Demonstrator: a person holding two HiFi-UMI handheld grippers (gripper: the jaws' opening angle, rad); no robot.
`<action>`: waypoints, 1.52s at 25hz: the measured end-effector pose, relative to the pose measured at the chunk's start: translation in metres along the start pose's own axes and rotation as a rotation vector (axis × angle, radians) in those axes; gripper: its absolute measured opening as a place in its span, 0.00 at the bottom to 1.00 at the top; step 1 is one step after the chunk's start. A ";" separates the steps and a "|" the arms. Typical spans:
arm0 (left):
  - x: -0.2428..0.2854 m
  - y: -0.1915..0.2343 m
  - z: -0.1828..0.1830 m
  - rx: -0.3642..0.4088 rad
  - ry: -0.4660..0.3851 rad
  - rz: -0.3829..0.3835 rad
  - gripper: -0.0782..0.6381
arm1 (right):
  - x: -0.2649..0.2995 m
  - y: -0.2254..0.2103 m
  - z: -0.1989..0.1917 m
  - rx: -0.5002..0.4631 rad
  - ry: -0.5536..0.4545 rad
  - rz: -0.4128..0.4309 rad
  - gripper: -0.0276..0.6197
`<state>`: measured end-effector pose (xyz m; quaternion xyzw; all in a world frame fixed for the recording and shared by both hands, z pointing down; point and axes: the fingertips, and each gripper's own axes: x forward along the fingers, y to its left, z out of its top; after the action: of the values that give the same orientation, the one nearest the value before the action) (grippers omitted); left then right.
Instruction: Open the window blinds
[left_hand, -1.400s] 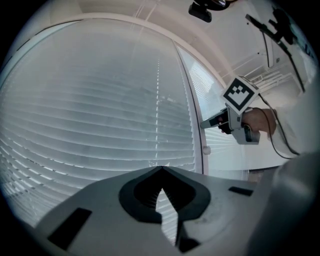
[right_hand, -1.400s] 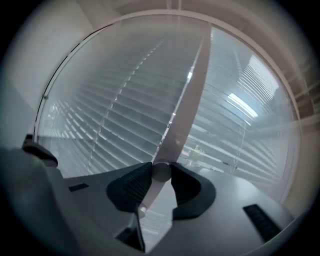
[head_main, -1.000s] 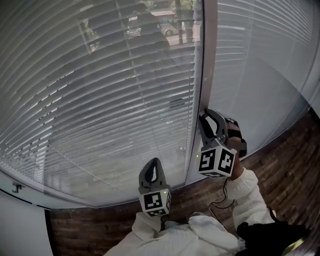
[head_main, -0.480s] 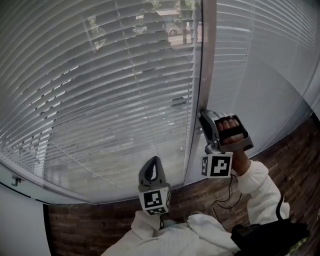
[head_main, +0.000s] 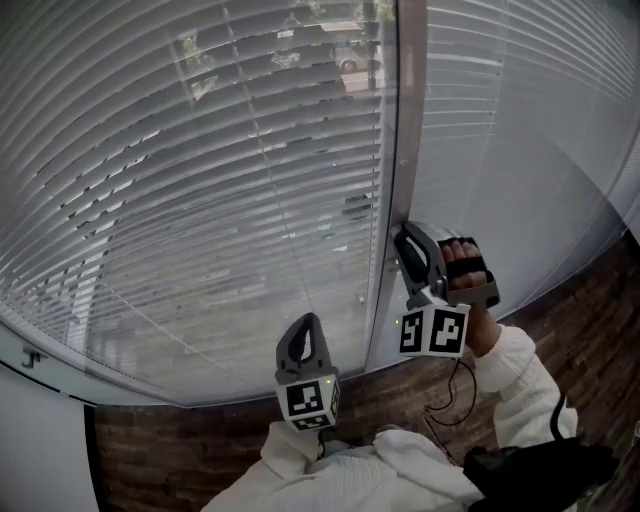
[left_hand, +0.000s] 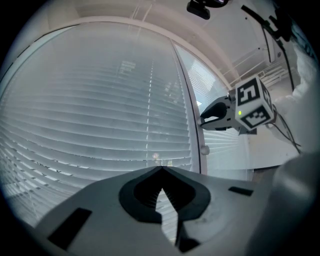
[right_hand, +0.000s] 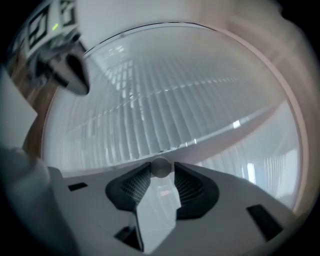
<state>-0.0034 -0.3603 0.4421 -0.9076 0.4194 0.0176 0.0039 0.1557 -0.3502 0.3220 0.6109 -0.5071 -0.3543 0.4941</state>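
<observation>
Right gripper view: right gripper (right_hand: 161, 171) pinching knob (right_hand: 161, 165) at 12 o'clock. Probably hard, smooth, slippery; best gripped across its rim. Left gripper (left_hand: 161, 171) pressed together, empty.

"What's underfoot?"
"A brown floor (head_main: 585, 320), laid in a brick-like pattern along the bottom and right."
"And outside?"
"A street. There's a pale car (head_main: 352, 62) near the top, a darker car (head_main: 355, 207) lower down, and some trees (head_main: 190, 50)."
"Anything at the left?"
"A small hook (head_main: 33, 356) on the white wall (head_main: 40, 440)."
</observation>
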 end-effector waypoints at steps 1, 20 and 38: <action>0.001 0.000 -0.001 -0.001 0.002 0.000 0.11 | -0.002 -0.003 -0.002 0.198 -0.021 0.015 0.27; -0.003 0.015 -0.008 -0.023 0.015 -0.023 0.11 | 0.006 -0.006 -0.028 2.719 -0.287 0.213 0.30; -0.012 0.033 -0.008 -0.009 0.006 -0.007 0.11 | 0.004 -0.014 -0.015 2.235 -0.227 0.129 0.24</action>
<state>-0.0359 -0.3731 0.4512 -0.9092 0.4161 0.0167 -0.0011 0.1747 -0.3501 0.3128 0.6476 -0.6127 0.2717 -0.3625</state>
